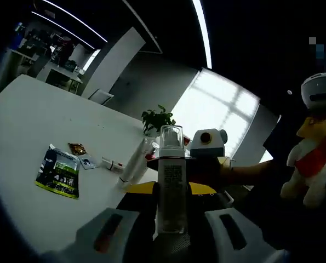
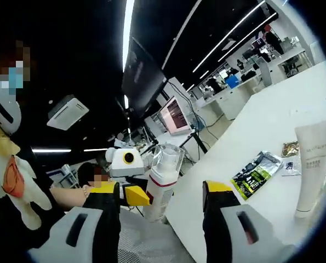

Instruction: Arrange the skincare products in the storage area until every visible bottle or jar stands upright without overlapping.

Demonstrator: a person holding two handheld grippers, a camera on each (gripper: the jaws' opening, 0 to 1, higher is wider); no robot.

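Left tongs: your jaws grip the clear-capped bottle, held upright off the bench's edge.
Right tongs: spread wide, holding nothing.
Around: green sachet, white tube, potted plant at the far edge.

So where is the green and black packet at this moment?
The green and black packet lies flat on the white table, at the left of the left gripper view, beside two small sachets. In the right gripper view it lies left of the white tube.

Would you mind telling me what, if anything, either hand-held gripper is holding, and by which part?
The left hand-held gripper holds a clear-capped bottle upright by its lower body. The right hand-held gripper is open, holding nothing.
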